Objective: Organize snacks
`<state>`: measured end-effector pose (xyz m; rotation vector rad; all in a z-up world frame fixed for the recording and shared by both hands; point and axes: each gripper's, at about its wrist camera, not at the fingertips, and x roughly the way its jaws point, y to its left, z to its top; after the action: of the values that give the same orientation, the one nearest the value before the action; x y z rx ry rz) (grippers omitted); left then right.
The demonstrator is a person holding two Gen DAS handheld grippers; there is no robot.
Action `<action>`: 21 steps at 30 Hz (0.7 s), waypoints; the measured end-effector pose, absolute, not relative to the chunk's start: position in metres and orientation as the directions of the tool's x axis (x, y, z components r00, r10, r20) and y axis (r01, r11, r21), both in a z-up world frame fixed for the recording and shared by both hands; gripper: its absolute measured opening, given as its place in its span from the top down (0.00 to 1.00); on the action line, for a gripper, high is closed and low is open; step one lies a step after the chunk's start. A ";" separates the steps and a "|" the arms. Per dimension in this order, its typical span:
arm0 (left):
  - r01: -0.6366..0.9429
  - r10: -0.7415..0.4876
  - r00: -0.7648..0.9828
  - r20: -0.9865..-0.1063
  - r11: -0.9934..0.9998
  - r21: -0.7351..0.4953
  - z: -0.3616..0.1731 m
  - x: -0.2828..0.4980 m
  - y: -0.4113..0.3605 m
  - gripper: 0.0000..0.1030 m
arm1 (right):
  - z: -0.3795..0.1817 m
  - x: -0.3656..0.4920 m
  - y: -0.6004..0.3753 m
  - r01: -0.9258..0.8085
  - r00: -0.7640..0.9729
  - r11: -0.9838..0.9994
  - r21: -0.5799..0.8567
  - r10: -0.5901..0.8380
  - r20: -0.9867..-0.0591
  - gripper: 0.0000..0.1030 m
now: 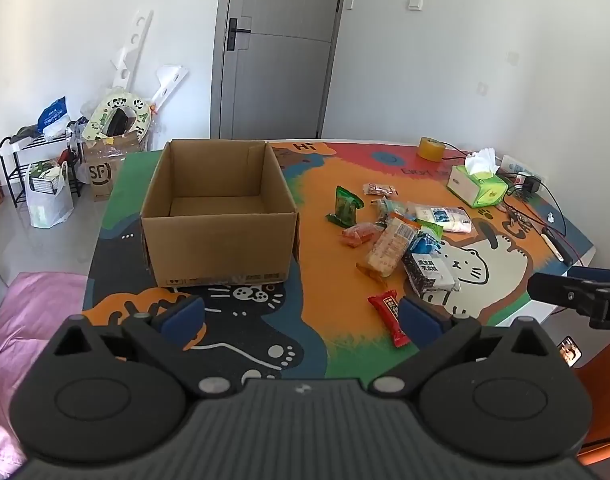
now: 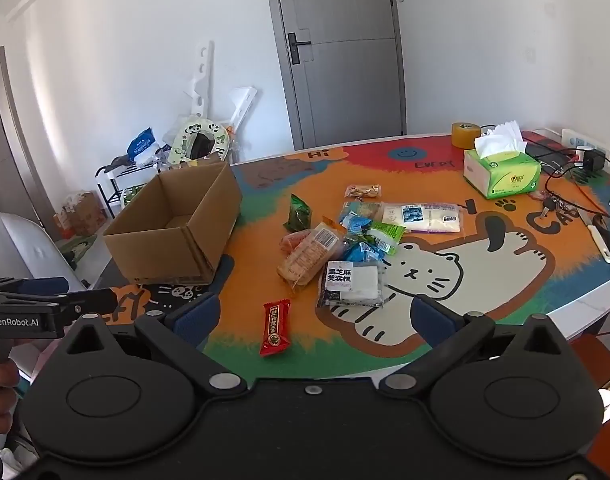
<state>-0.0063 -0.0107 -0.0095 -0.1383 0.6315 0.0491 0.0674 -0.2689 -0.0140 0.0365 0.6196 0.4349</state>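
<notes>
Both tools spread wide, nothing between the fingers. Left tool (image 1: pixel 301 316) hovers over the near edge of the bench (image 1: pixel 313 344); its right pad covers part of the red snack bar (image 1: pixel 389 312). Right tool (image 2: pixel 313 316) hovers over the same edge, red bar lying clear between its fingers on the mat.

Cardboard box (image 1: pixel 221 208) open, upright, on the left part of the bench, well apart from the snacks; only a strip of its inside floor shows, and that strip is bare.

Snack pile (image 2: pixel 345 240) sits mid-bench, packets overlapping: dark green packet (image 2: pixel 299 214) at the left edge, orange-wrapped cracker pack (image 2: pixel 311 254) across a red one mostly hidden beneath, black-and-white sesame pack (image 2: pixel 351 284) nearest, white flat pack (image 2: pixel 425 218) behind. Small blue and green packets are half buried, count unclear. Labels too small to read.

Tissue box (image 2: pixel 501 174) and tape roll (image 2: pixel 465 134) at the far right, cables beside them. A fingertip is cut off at the left edge of the right view.
</notes>
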 end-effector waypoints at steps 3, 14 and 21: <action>-0.090 0.005 0.806 -0.592 0.990 -0.113 -0.009 -0.006 -0.011 0.01 | -0.014 0.067 -0.269 -0.383 0.729 0.910 0.160 0.404 -0.553 0.00; -0.087 0.005 0.810 -0.587 0.990 -0.111 -0.008 -0.008 -0.010 0.01 | -0.011 0.063 -0.267 -0.388 0.725 0.907 0.167 0.412 -0.553 0.00; -0.079 -0.007 0.817 -0.577 0.989 -0.122 -0.005 -0.011 -0.011 0.01 | -0.010 0.064 -0.271 -0.390 0.725 0.906 0.163 0.411 -0.553 0.00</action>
<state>-0.0113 -0.0115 -0.0050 -0.1432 0.6147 0.0386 0.0641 -0.2708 -0.0098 0.0367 0.6182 0.4420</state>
